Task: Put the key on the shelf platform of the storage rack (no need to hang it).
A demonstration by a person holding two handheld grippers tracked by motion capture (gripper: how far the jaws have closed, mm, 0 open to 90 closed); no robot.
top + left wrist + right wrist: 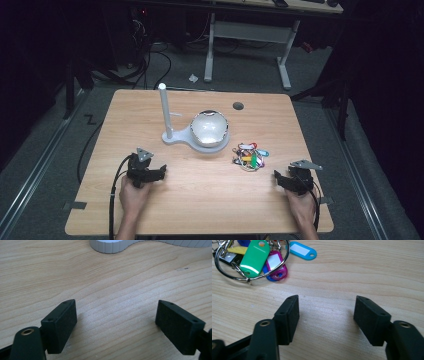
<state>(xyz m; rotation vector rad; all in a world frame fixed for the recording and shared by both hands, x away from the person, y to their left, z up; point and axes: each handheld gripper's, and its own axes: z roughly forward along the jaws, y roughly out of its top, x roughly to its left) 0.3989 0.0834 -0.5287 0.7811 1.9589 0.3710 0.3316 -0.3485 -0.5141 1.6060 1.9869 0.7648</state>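
High view: bowl (210, 128) looks empty; both grippers (161, 171) (276, 176) released, grasping nothing.

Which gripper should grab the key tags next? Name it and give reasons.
Right, probably. The right gripper sits nearest the key tags, and in its own view the tags lie just ahead of its open, empty jaws. The left gripper is farther off, facing the white stand.

Plenty of bare wood on the table (200, 200) between the left gripper (156, 172) and right gripper (281, 177). Further in, the key-tag bunch (250, 156) sits ahead of the right one, and the white stand (175, 136) with its upright post (165, 107) and bowl (210, 128) blocks the middle.
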